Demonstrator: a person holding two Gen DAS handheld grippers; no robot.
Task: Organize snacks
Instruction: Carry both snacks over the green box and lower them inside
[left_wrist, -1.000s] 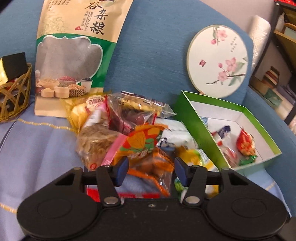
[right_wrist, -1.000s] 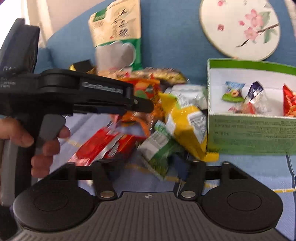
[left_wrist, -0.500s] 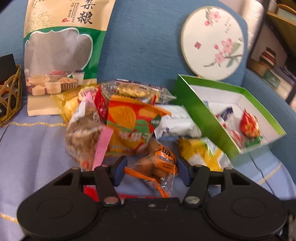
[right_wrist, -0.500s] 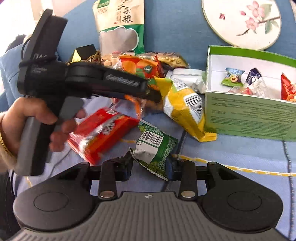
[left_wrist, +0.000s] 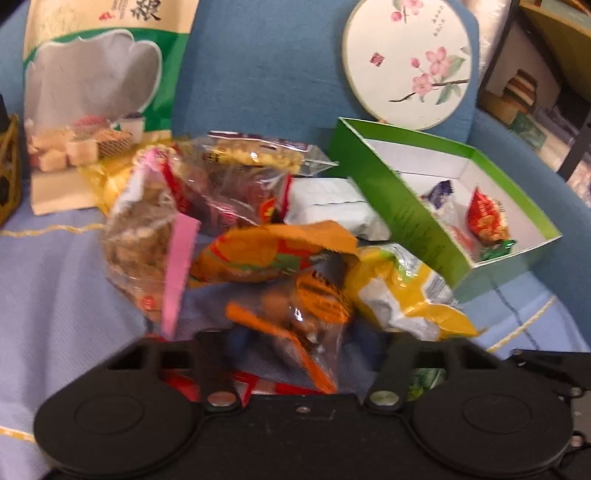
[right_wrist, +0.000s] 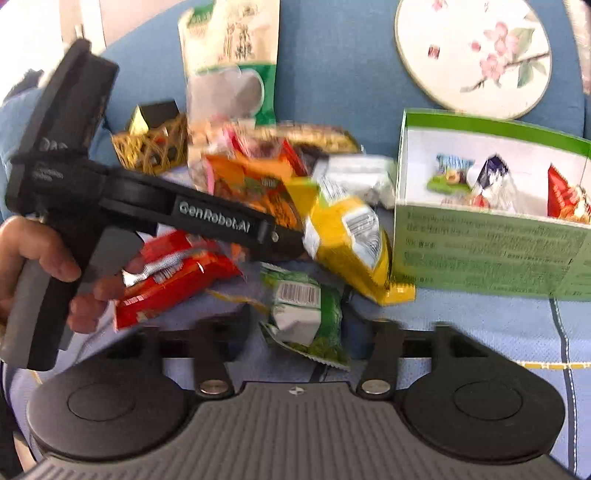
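We are reading "GenRobot.AI" on the left tongs (right_wrist: 291, 247), whose jaws have just been closing around a clear orange-striped packet (left_wrist: 306, 325). Our right tongs (right_wrist: 299, 332) are gripping one green barcoded packet (right_wrist: 310, 321), near the green box (right_wrist: 491, 251) holding several wrapped snacks at the right.

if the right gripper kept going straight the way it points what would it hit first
Most likely the green snack packet, which already lies between the right gripper fingers. Beyond it is the yellow packet, though depth is hard to judge.
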